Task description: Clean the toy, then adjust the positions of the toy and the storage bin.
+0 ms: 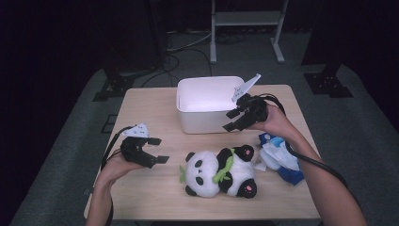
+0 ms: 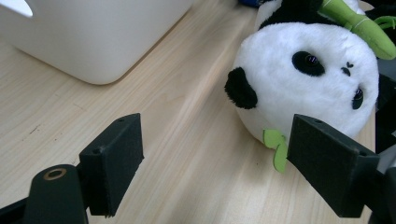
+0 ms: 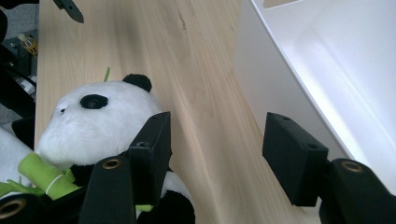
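The panda (image 1: 219,171) lies lengthwise along the table, head toward the left claw (image 1: 157,150).

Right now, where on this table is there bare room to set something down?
Bare wood lies left of the white bin, up to the table's far left corner, and along the near edge in front of the panda plush. The right side is crowded: the blue and white toy lies close beside the panda, with the right tongs open just above. The left tongs are open over the near left.

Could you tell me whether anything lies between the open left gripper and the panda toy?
Nothing visible does: only bare table separates the left gripper from the panda toy, whose head faces its open jaws.
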